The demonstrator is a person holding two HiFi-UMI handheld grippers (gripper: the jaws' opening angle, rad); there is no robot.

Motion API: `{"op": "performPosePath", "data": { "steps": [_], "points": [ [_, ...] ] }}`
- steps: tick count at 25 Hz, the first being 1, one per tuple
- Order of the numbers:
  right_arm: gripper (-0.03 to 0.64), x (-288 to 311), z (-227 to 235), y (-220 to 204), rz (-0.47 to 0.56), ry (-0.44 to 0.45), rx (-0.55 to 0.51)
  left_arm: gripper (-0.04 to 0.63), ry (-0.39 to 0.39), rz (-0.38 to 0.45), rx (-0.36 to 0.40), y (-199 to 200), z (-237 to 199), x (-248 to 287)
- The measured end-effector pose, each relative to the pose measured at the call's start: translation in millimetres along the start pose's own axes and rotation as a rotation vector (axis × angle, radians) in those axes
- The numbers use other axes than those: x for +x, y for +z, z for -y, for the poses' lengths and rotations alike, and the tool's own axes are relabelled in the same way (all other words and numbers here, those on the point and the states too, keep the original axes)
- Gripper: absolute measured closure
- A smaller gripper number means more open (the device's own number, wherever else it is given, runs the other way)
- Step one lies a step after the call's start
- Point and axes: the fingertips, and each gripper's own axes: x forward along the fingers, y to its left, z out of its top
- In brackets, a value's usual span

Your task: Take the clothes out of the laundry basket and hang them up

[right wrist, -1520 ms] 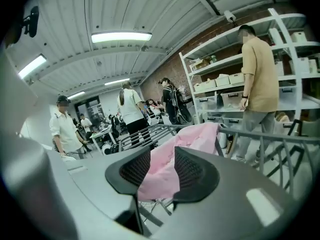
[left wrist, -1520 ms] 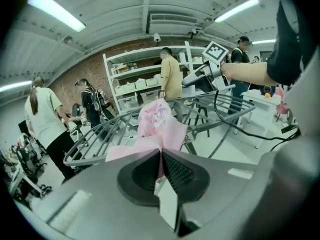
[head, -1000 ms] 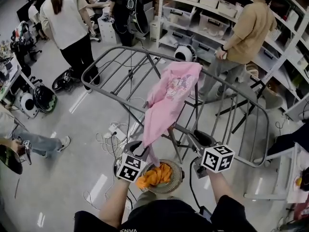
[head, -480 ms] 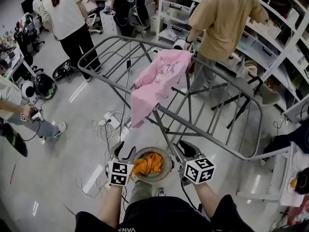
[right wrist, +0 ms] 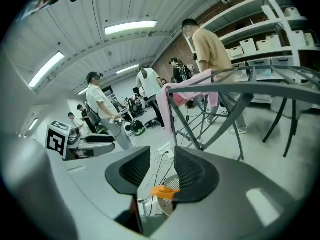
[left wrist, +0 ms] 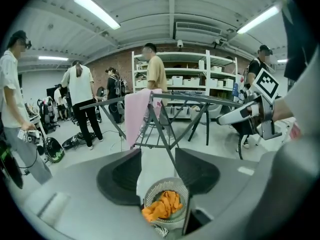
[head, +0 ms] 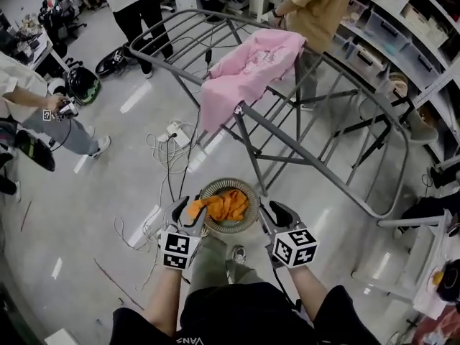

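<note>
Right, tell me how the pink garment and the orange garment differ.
The pink garment is draped over the drying rack; the orange garment lies in the laundry basket. The pink garment is spread out and hangs down, while the orange garment is crumpled in a heap. The pink garment shows more cloth than the orange garment. Both are soft pieces of clothing.

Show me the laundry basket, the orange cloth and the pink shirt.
laundry basket [head: 256, 198]: head view, right side of its rim.
orange cloth [head: 226, 205]: head view, middle of the bundle.
pink shirt [head: 251, 63]: head view, middle of its top face.
</note>
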Motion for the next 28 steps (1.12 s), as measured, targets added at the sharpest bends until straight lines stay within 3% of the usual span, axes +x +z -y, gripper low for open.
{"op": "performPosePath", "data": {
  "steps": [6,11,28],
  "points": [
    [0.476,-0.1,-0.7,-61.2,-0.073,-0.015,0.044,0.410,-0.070,-0.118,0.024,-53.4,26.6,0.7],
    [0.476,11.1,3.3,-109.0,-0.129,-0.077,0.117,0.410,-0.167,-0.227,0.049,-101.9,36.0,20.0],
    [0.477,107.1,45.8,-241.7,-0.123,-0.300,0.330,0.410,-0.464,-0.429,0.184,-250.2,40.7,154.5]
  ]
}}
